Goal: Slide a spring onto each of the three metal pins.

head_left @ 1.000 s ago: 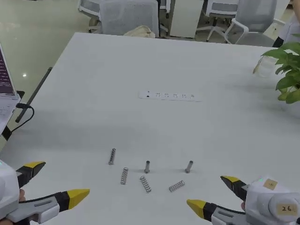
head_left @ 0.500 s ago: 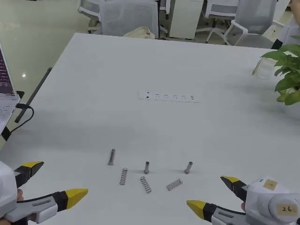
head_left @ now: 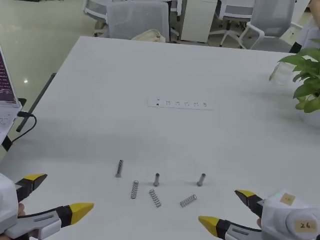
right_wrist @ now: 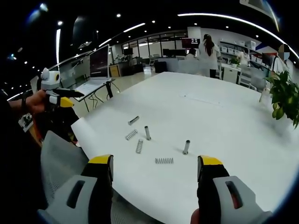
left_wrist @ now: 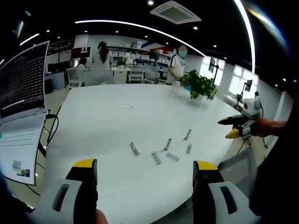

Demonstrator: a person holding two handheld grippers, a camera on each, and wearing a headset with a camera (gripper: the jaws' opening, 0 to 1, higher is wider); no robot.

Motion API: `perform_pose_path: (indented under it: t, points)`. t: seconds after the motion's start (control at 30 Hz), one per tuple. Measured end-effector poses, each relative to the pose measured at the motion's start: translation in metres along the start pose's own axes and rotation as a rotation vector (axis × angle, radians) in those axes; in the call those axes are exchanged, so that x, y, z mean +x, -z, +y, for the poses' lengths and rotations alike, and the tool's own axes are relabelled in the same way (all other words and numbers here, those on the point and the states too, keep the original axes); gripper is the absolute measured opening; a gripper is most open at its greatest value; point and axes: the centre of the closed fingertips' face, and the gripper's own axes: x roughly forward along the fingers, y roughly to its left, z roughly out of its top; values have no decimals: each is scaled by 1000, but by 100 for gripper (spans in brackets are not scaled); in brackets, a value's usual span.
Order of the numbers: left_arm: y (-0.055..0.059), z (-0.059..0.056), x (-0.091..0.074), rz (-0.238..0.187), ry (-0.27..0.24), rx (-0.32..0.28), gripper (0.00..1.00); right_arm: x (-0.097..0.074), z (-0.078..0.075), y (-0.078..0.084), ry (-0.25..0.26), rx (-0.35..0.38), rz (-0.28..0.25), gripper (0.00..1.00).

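**No spring fitted yet**

The left spring (head_left: 134,189), middle spring (head_left: 155,197) and right spring (head_left: 188,200) lie loose on the table (head_left: 165,65), just nearer the person than the pins. The middle pin (head_left: 156,179) and right pin (head_left: 201,179) stand upright; the left pin (head_left: 119,168) appears to lie flat. The left gripper (head_left: 59,194) and right gripper (head_left: 226,207) hover at the near edge, jaws wide apart and empty. All three fittings remain to be done.
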Motion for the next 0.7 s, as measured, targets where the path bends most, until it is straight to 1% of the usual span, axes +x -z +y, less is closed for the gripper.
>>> perform_pose_path:
  t: [0.37,0.7]
  points:
    - [-5,3,2,-5,-3,-1,80,3,0,-2,-5,0,-3,72]
    - [-5,5,2,-5,-7,0,81,3,-4,-3,-3,-2,-1,72]
